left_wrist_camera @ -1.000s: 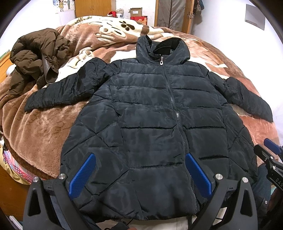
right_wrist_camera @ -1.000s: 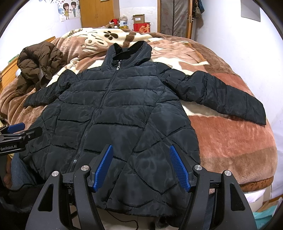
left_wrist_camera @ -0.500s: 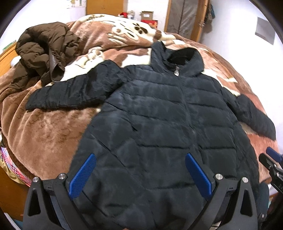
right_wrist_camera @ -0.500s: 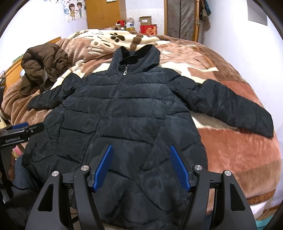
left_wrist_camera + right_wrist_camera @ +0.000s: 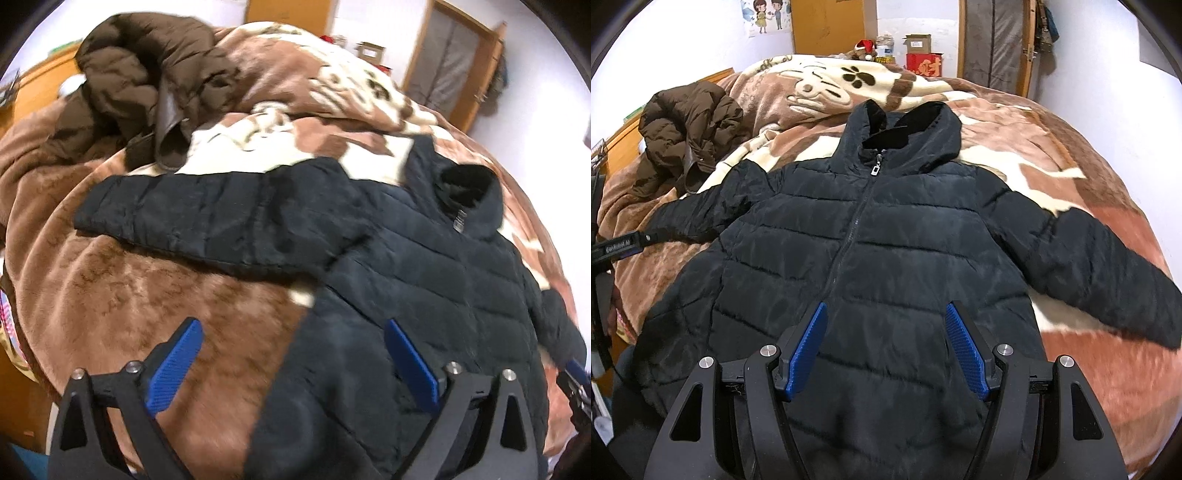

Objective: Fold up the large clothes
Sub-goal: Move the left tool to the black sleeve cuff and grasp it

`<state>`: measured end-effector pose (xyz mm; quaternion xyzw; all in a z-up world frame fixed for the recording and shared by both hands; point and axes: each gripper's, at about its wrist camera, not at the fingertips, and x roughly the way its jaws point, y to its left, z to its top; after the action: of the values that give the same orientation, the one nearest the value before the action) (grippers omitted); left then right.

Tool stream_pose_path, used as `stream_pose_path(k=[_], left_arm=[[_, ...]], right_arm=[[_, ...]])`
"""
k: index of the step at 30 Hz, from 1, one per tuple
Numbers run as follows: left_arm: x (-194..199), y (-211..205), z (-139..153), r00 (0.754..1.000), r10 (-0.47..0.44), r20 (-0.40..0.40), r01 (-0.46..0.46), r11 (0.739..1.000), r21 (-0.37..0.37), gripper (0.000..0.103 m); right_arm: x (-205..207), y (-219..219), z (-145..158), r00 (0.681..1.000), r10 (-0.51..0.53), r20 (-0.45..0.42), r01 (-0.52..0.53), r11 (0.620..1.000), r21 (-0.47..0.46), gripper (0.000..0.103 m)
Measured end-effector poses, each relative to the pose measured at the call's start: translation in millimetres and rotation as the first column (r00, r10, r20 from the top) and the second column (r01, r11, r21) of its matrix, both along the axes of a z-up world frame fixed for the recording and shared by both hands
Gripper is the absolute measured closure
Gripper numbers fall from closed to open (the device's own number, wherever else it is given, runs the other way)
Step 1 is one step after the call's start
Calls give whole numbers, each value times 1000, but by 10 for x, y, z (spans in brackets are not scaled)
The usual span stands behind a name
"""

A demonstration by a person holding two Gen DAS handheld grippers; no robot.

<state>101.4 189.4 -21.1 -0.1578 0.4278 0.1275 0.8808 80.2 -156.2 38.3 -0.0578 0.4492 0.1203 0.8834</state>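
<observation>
White walls and wooden doors (image 5: 827, 26) are seen behind a bed (image 5: 1108, 387) covered by a brown and cream plush blanket (image 5: 827, 88) with a paw-print pattern. A black hooded puffer jacket (image 5: 879, 258) is laid flat on the blanket, front up and zipped, with both sleeves spread outward and the hood toward the far end of the bed. A crumpled brown coat (image 5: 687, 129) is piled on the blanket beyond the jacket's left sleeve, apart from it. Cardboard boxes (image 5: 919, 51) are stacked by the far wall.

The left tongs (image 5: 291, 365) are held with the blue pads wide apart and nothing between them, above the blanket and the jacket's left side edge; this view is blurred. The right tongs (image 5: 886, 347) are likewise held apart, gripping nothing, over the lower front of the jacket. Whether either pair touches the fabric cannot be told. The left tool's body is seen at the left edge of the right wrist view.
</observation>
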Motion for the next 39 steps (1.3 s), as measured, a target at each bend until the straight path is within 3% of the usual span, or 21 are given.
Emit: stream_pose_path(k=[4, 16, 28, 29, 31, 33, 36, 39], left_arm=[[143, 425, -162, 996, 85, -27, -86, 996, -20, 14], [448, 1390, -607, 970, 241, -35, -242, 970, -38, 14], [600, 2098, -1141, 910, 409, -67, -414, 899, -141, 14], [613, 2100, -1153, 912, 407, -62, -411, 902, -133, 17], [649, 2068, -1138, 920, 388, -46, -391, 914, -109, 38], [687, 2045, -1085, 927, 372, -39, -374, 922, -94, 74], [660, 2038, -891, 934, 357, -16, -356, 929, -104, 87], [562, 1957, -538, 946, 322, 47, -315, 943, -107, 89]], right_arm=[[220, 70, -88, 1000, 5, -14, -5, 1000, -9, 36], [696, 253, -427, 998, 16, -64, -19, 998, -53, 36], [930, 244, -664, 995, -7, -98, -1, 997, -78, 36], [931, 226, -677, 995, -15, -103, 7, 997, -77, 36], [921, 195, -682, 994, -26, -108, 19, 997, -71, 36], [887, 158, -676, 993, -37, -110, 30, 997, -69, 36], [805, 102, -644, 993, -48, -109, 41, 997, -64, 36], [684, 5, -578, 992, -67, -106, 62, 997, -47, 36]])
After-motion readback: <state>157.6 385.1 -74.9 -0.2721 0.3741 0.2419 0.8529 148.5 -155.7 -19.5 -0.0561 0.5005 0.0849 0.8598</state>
